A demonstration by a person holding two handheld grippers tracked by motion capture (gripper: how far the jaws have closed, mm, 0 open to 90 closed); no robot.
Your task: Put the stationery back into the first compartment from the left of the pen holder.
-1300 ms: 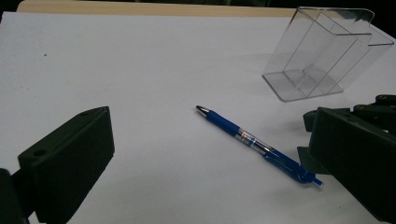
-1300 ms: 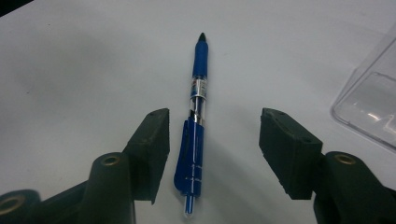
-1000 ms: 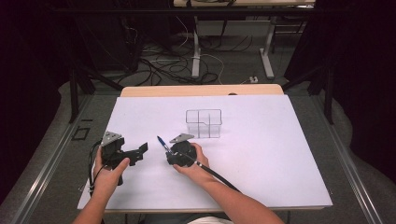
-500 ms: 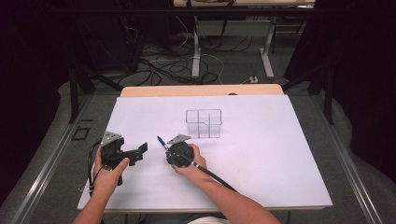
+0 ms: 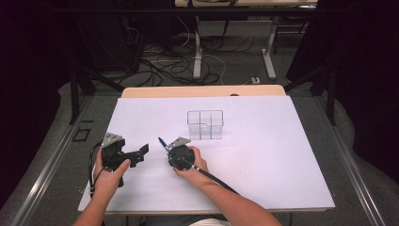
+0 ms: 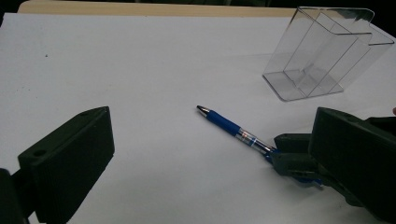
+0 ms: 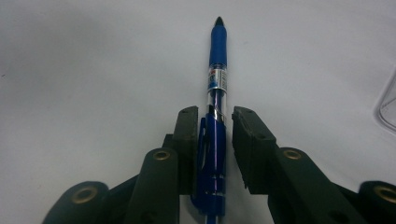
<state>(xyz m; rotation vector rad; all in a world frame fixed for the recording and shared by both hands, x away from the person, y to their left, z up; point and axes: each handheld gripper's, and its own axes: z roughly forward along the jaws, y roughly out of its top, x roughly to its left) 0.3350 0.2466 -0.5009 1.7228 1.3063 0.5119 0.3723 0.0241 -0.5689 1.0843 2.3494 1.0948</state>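
A blue pen [image 5: 162, 141] lies on the white table sheet, tip toward the far left. My right gripper [image 5: 168, 147] rests low over its rear half. In the right gripper view the pen [image 7: 217, 51] runs straight between the jaws of my right gripper [image 7: 215, 116]. These jaws have just been closing: the left pad touches the clip and a thin gap remains at the right pad. My left gripper [image 5: 141, 155] sits open to the left of the pen [image 6: 224, 122] with nothing between its jaws [image 6: 210, 177].
A clear plastic divided holder [image 5: 205, 125] stands just beyond the pen, toward the table's middle; it shows as the holder [image 6: 322, 56] in the left gripper view. The white sheet [image 5: 263, 160] covers the table. A cable trails from the right gripper toward the front edge.
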